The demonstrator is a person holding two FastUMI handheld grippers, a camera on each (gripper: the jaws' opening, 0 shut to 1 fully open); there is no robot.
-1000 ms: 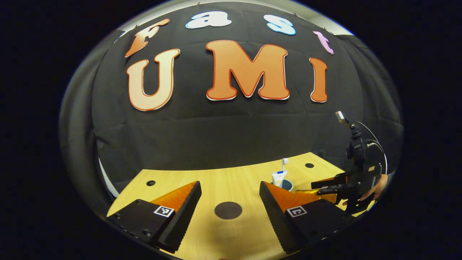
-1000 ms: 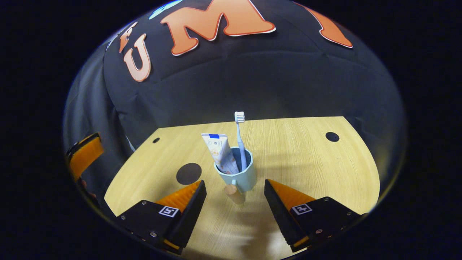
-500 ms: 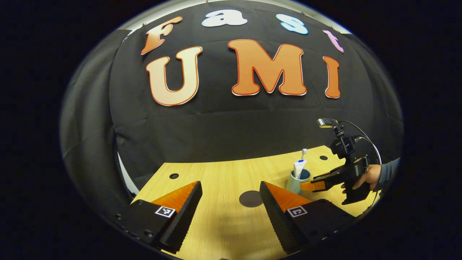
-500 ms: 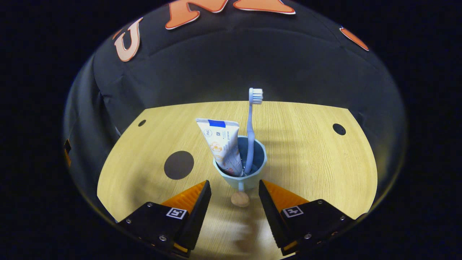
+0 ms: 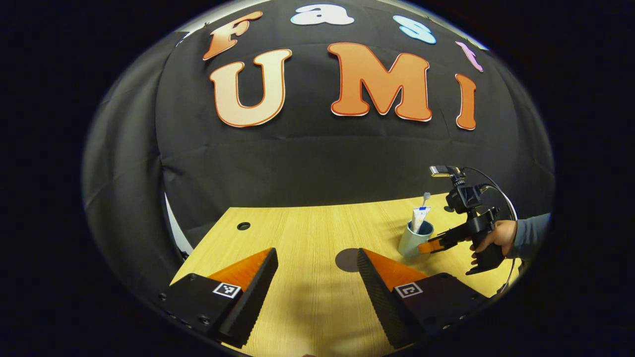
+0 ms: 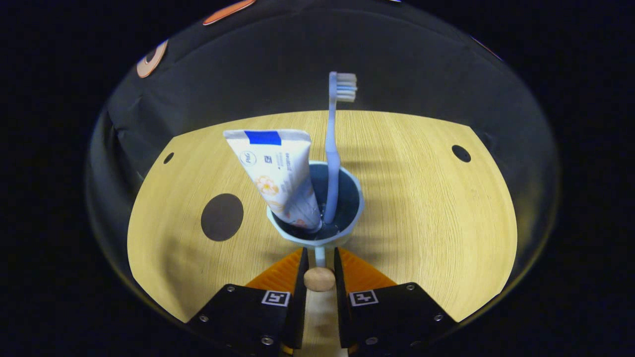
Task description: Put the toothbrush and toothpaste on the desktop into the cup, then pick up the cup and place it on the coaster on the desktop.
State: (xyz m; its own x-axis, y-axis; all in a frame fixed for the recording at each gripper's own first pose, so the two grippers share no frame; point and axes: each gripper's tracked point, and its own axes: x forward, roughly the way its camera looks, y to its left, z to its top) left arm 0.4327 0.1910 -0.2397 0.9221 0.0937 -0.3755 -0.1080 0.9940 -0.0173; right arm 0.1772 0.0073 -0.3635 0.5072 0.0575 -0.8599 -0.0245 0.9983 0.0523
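Pale-blue cup [image 6: 317, 233] holding toothbrush [image 6: 333, 144], toothpaste [image 6: 278, 173].

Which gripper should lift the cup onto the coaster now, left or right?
Right. The right gripper has its fingers closed around the cup's handle, with toothbrush and toothpaste inside the cup. The left gripper is open, apart from the cup, near the coaster.

Bare desktop [image 6: 426, 213] lies open right of the cup [image 6: 317, 238] toward the right edge, the coaster [image 6: 222, 217] lying flat toward the left edge.
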